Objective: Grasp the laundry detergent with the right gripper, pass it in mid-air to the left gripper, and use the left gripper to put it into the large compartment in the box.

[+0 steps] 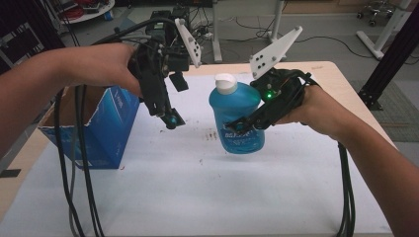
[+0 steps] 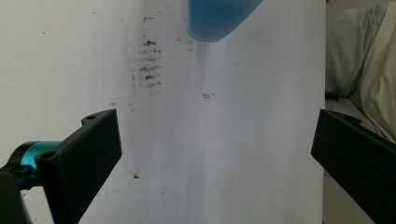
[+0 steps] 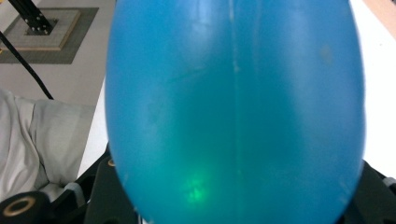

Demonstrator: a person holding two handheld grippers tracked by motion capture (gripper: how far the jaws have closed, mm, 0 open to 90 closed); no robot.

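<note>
My right gripper [image 1: 247, 123] clamps the blue bottle [image 1: 237, 118]; my left gripper [image 1: 170, 118] hangs spread, empty. That smooth, rounded body could slip free.

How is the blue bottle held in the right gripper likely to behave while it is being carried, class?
The blue bottle looks nearly full of liquid, so probably heavy for its size. Its smooth, rounded plastic sides may slip or twist in the right gripper. Set down, the tall body under the white cap could tip.
</note>
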